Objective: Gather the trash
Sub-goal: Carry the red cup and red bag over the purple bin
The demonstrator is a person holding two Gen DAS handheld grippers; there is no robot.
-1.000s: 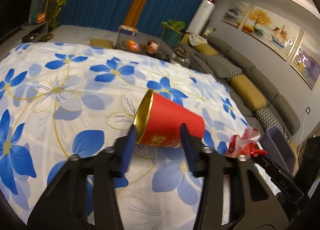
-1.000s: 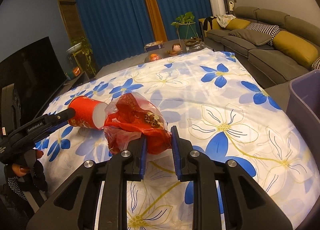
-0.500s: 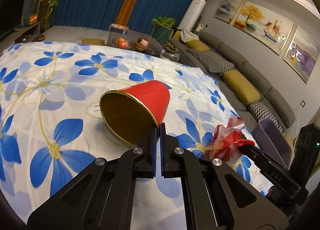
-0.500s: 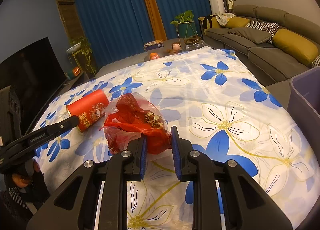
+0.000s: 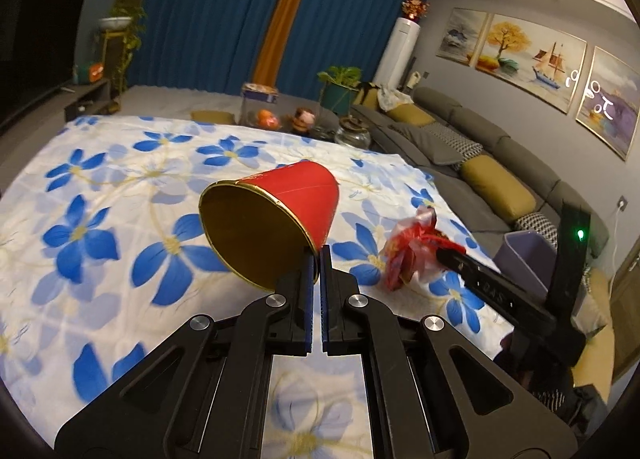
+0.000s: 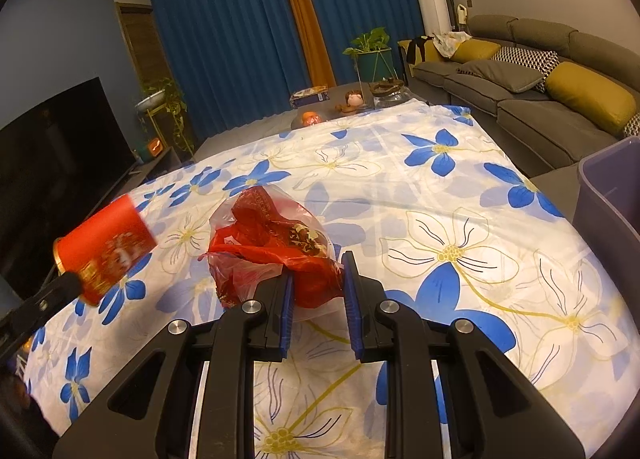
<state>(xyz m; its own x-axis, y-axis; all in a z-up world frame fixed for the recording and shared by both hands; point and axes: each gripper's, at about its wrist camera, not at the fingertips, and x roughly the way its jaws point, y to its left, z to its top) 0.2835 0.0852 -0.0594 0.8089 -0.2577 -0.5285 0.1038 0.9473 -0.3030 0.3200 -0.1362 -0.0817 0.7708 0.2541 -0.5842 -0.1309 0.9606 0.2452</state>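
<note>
A red paper cup [image 5: 276, 215] with a gold inside hangs above the flowered cloth, its mouth turned toward the camera. My left gripper [image 5: 316, 259] is shut on the cup's rim wall. In the right wrist view the same cup [image 6: 106, 247] is lifted at the far left, held by the left gripper's fingers [image 6: 60, 287]. My right gripper [image 6: 317, 283] is shut on a crumpled red plastic bag [image 6: 272, 235], which lies on the cloth. That bag [image 5: 408, 255] also shows in the left wrist view, pinched by the right gripper [image 5: 440, 251].
A blue-flowered white cloth [image 6: 440, 187] covers the table. A grey-purple bin [image 6: 608, 195] stands at the table's right edge, also visible as the bin [image 5: 528, 255]. A grey sofa [image 6: 540, 91] with yellow cushions lies beyond. A low table with jars and a plant [image 6: 372, 55] stands behind.
My left gripper closed from open around the lying cup to shut on its rim, then lifted the cup off the cloth and carried it. The right gripper and bag stayed put.
</note>
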